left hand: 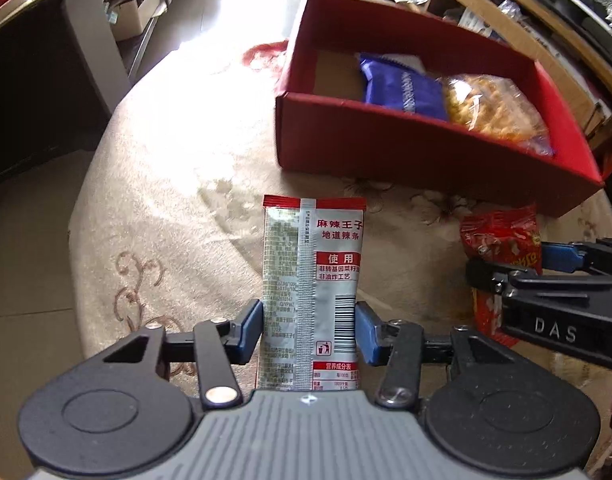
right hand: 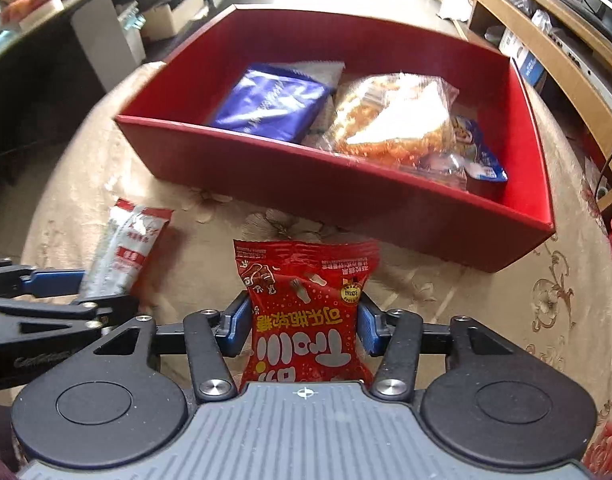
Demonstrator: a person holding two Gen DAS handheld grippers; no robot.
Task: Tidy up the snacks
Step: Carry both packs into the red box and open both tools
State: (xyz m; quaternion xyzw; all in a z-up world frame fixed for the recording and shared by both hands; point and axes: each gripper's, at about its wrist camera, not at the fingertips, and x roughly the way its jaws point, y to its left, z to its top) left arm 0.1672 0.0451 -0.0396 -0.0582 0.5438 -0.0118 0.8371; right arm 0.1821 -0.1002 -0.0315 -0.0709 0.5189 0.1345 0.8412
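Note:
My left gripper point(left hand: 309, 330) is shut on a silver spicy-strip packet with red ends point(left hand: 311, 280), held flat over the round table; the packet also shows in the right wrist view point(right hand: 122, 252). My right gripper point(right hand: 304, 326) is shut on a red cola-gummy bag point(right hand: 306, 312), which also shows in the left wrist view point(left hand: 501, 248). The red box point(left hand: 385, 136) point(right hand: 286, 176) stands beyond both grippers. It holds a blue packet point(right hand: 266, 100) and a clear bag of golden snacks point(right hand: 393, 120).
The table carries a beige floral cloth point(right hand: 525, 292). The left gripper's arm point(right hand: 46, 304) lies close on the left of the right gripper. Wooden shelving point(right hand: 565, 60) stands at the right, a dark desk and cardboard boxes point(left hand: 134, 12) at the left.

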